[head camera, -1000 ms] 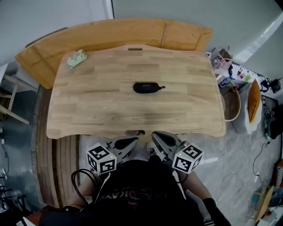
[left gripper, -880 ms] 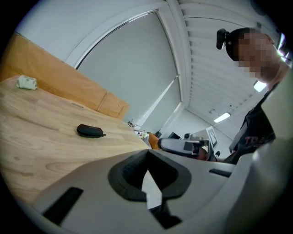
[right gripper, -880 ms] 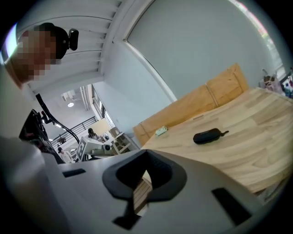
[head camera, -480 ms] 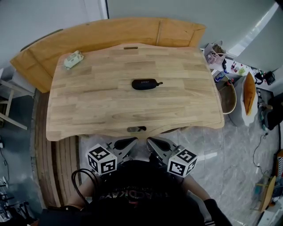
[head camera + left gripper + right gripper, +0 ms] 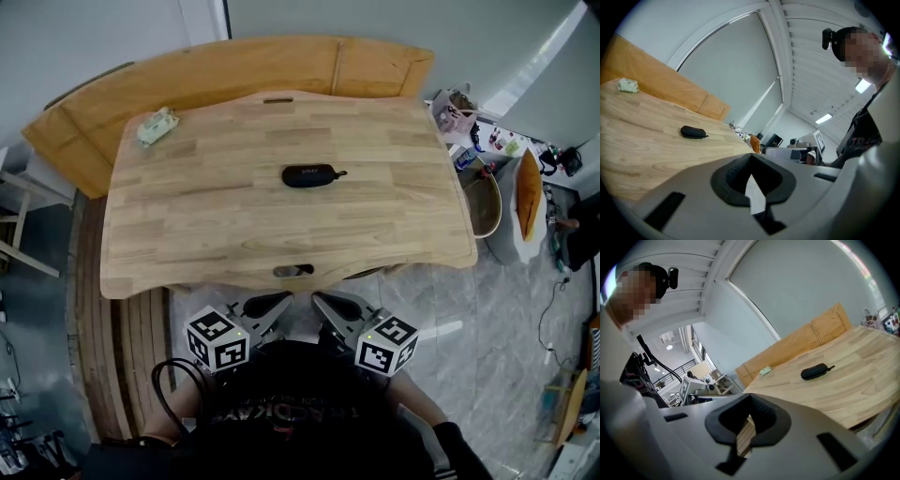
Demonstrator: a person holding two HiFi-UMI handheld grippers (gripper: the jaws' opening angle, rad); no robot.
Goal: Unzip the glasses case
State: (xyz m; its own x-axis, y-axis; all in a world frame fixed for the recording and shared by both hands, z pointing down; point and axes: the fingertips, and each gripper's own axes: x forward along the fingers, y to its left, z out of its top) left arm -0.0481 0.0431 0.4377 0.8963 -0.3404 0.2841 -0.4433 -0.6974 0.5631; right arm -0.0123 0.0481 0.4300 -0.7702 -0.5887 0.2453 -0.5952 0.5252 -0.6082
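You are holding both tools low against your body, short of the near edge of the table (image 5: 234,244). The left gripper (image 5: 272,304) is clenched on nothing, its jaws meeting with only air between them. The right gripper (image 5: 330,306) is doing the same.

The glasses case (image 5: 309,175) is lying flat near the middle of the table, well apart from both grippers. Its lid is down and its pull tab (image 5: 341,173) is sticking out at the right end.

From here I cannot tell whether the zip is closed or already run open. The scene fits hands waiting ahead of a reach, or hands resting after the zip is undone and the lid is lying down.

Any work on the zip is going to call for opened jaws, one gripper steadying the body and the other pinching that small tab.
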